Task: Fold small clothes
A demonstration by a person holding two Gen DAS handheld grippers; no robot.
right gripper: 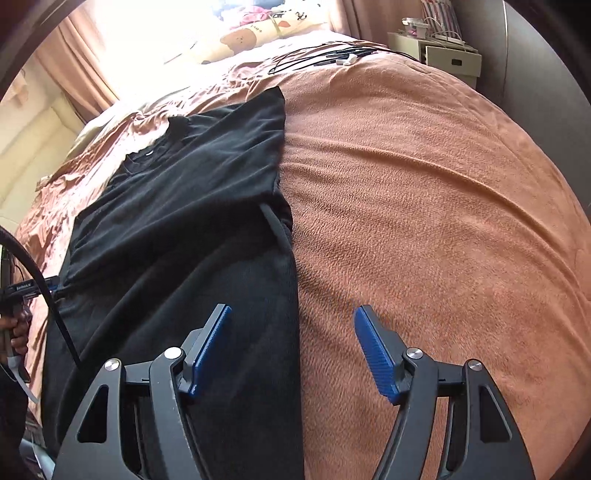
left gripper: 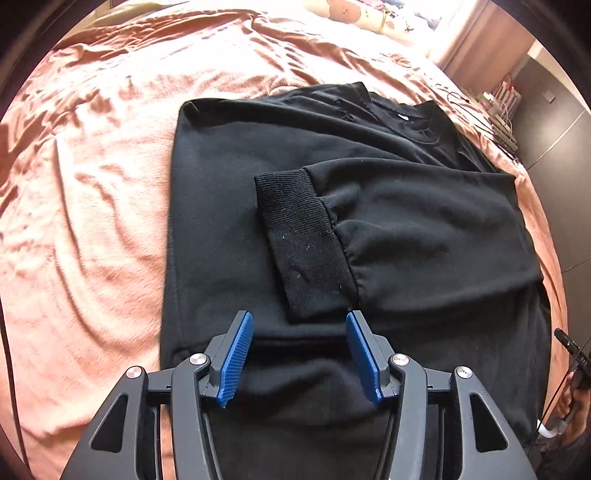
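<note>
A black sweatshirt (left gripper: pixel 236 206) lies flat on the salmon-pink bedspread (left gripper: pixel 81 192). One sleeve is folded across its body, and the ribbed cuff (left gripper: pixel 303 243) ends just ahead of my left gripper (left gripper: pixel 299 321). That gripper hovers over the sweatshirt's lower part, open, with nothing between its blue pads (left gripper: pixel 236 360). In the right wrist view the sweatshirt (right gripper: pixel 177 229) fills the left half. My right gripper (right gripper: pixel 291 314) is open and straddles the garment's right edge (right gripper: pixel 293 280): the left pad is over black cloth, the right pad over the bedspread (right gripper: pixel 424 206). Neither pad presses on cloth.
Pillows with a cartoon print (right gripper: pixel 258 33) lie at the head of the bed. Black cables (right gripper: pixel 325 55) trail over the far bedspread. A white bedside cabinet (right gripper: pixel 439 55) stands beyond the bed's right side. A hand on the other gripper's handle (right gripper: pixel 16 328) shows at the left edge.
</note>
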